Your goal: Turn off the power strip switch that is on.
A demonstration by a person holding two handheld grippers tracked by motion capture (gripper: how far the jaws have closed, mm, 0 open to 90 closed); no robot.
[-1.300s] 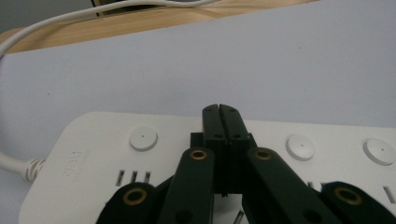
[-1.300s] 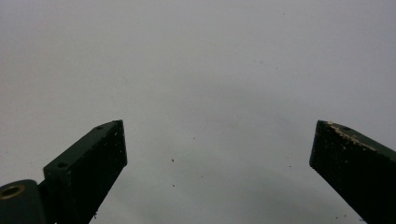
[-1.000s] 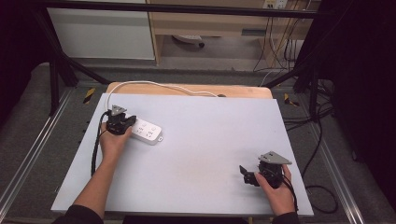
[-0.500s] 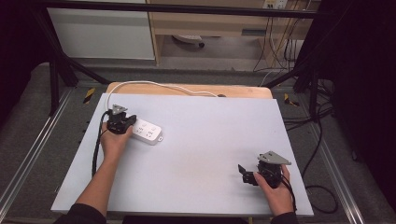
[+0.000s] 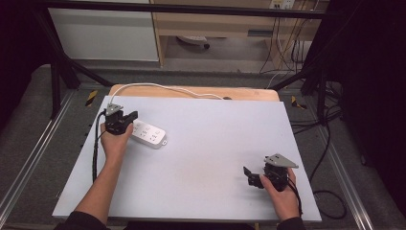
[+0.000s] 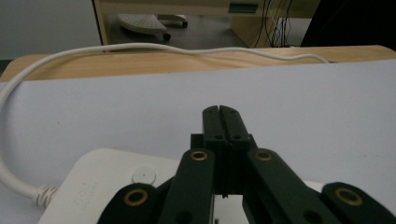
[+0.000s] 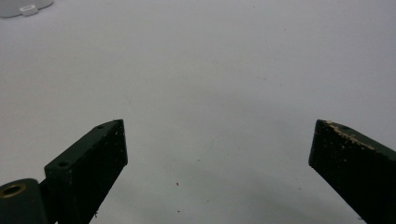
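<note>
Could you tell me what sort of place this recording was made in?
Probably a lab recording station: a grey-topped table inside a black metal frame, cables trailing at the back, and a white power strip on the table.

Soft, even light brightens the surface [image 5: 201, 143]; the room's edges are dark. Close jaws look blurry.
</note>
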